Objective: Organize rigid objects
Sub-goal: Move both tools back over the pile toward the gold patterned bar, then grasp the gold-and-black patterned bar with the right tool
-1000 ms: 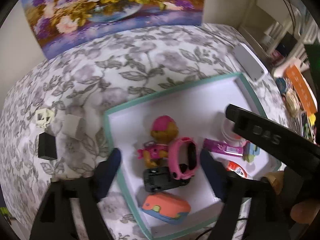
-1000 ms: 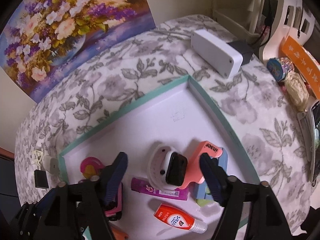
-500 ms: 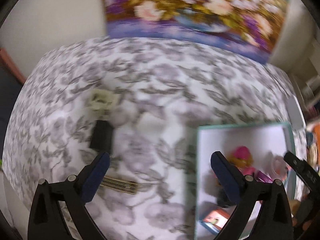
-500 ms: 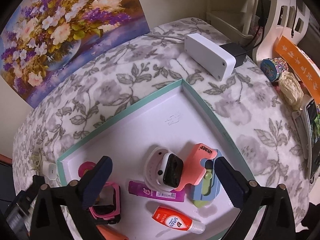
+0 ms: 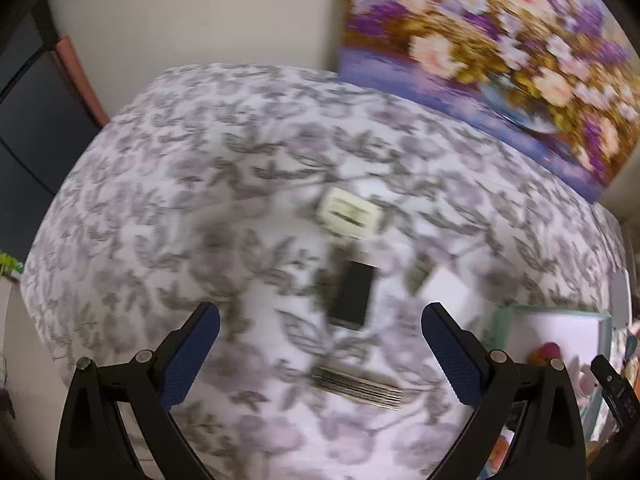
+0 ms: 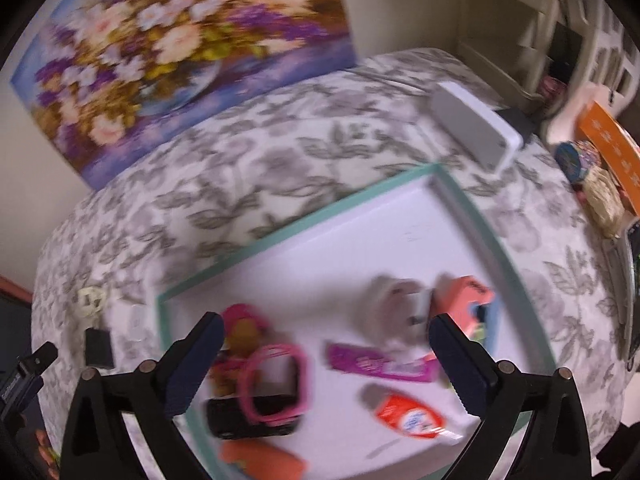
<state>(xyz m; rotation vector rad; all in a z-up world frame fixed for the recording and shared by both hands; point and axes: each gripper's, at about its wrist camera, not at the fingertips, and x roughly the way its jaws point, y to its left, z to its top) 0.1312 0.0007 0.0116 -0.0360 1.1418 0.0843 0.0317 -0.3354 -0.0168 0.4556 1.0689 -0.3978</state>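
My left gripper [image 5: 320, 344] is open and empty above the flowered tablecloth. Just ahead of it lie a small black block [image 5: 352, 300], a cream clip [image 5: 350, 214], a white square piece [image 5: 444, 292] and a striped comb-like strip [image 5: 356, 386]. My right gripper [image 6: 326, 356] hangs open over the teal-rimmed white tray [image 6: 300, 224], holding nothing. In the tray lie a pink doll [image 6: 240, 328], a pink watch [image 6: 276, 380], a black case [image 6: 248, 420], a purple bar [image 6: 376, 364], a red tube [image 6: 404, 416], a white watch [image 6: 396, 304] and a salmon tool [image 6: 464, 300].
A flower painting [image 6: 180, 40] leans on the wall behind the table. A white box [image 6: 476, 128] lies beyond the tray's far corner. Clutter and an orange box [image 6: 612, 152] crowd the right edge. The tray's corner [image 5: 560, 320] shows at the left gripper's right.
The left gripper has swung left, off the tray, to the loose items on the cloth. Both grippers' jaws have spread wider. The right gripper shifted slightly over the tray.
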